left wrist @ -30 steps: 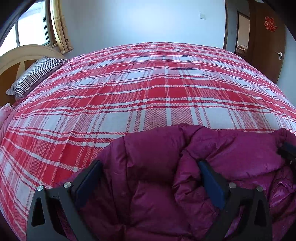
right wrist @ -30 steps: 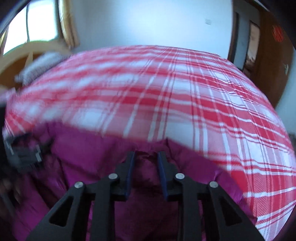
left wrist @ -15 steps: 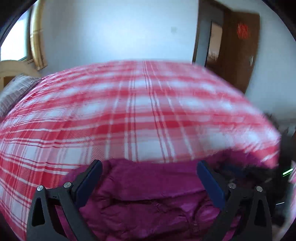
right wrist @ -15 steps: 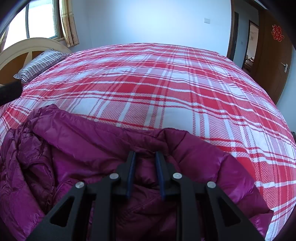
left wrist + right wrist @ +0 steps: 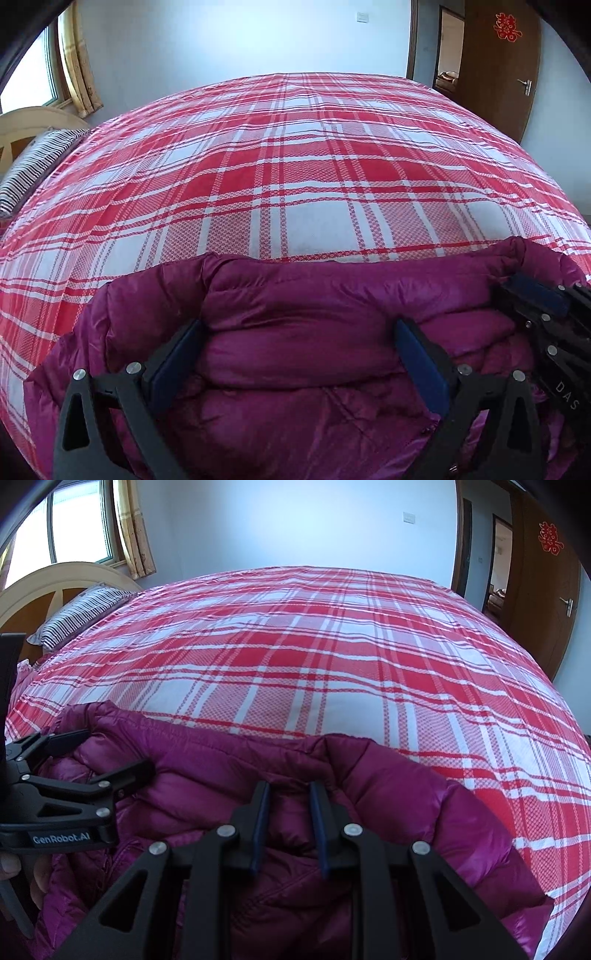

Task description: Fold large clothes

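The jacket (image 5: 295,332) runs off the bottom edge in both views. The pillow (image 5: 33,166) is cut by the left edge. Fabric hides the right gripper's (image 5: 288,794) fingertips.

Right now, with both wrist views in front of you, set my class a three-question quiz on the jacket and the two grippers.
1. True or false: the left gripper has its jaws shut.
2. What does the right gripper pinch? A) striped pillow B) purple down jacket C) plaid bedsheet
3. Fill in: the jacket lies on the ____ edge of the bed.

Key: 1 false, its jaws stand wide over the jacket; 2 B, a fold of it; 3 near.
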Tool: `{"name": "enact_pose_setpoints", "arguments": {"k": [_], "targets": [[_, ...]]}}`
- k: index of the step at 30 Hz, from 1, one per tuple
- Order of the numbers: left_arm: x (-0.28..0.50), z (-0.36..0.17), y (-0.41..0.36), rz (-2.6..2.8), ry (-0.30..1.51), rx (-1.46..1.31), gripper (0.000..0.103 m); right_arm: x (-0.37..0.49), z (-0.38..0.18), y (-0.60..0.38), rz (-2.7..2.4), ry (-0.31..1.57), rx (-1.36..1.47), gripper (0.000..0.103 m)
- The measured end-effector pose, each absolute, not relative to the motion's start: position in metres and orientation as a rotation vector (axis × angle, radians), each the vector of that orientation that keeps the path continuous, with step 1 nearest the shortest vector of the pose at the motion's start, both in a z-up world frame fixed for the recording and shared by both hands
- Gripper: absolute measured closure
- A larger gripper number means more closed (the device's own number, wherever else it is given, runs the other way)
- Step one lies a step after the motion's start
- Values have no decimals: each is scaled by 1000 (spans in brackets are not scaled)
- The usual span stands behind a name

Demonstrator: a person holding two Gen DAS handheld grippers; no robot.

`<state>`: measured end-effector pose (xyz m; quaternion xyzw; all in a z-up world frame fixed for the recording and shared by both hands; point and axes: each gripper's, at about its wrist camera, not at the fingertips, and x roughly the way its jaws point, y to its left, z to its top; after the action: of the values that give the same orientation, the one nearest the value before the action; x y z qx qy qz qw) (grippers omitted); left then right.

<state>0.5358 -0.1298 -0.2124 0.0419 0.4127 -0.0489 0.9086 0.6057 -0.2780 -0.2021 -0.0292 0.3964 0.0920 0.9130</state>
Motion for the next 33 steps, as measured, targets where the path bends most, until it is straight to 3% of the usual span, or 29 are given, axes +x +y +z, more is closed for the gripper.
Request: {"name": "enact_pose_setpoints", "arguments": {"k": [33], "targets": [[537, -215, -136, -75, 844, 126, 0, 607, -206, -267, 143, 821, -140, 79]]}}
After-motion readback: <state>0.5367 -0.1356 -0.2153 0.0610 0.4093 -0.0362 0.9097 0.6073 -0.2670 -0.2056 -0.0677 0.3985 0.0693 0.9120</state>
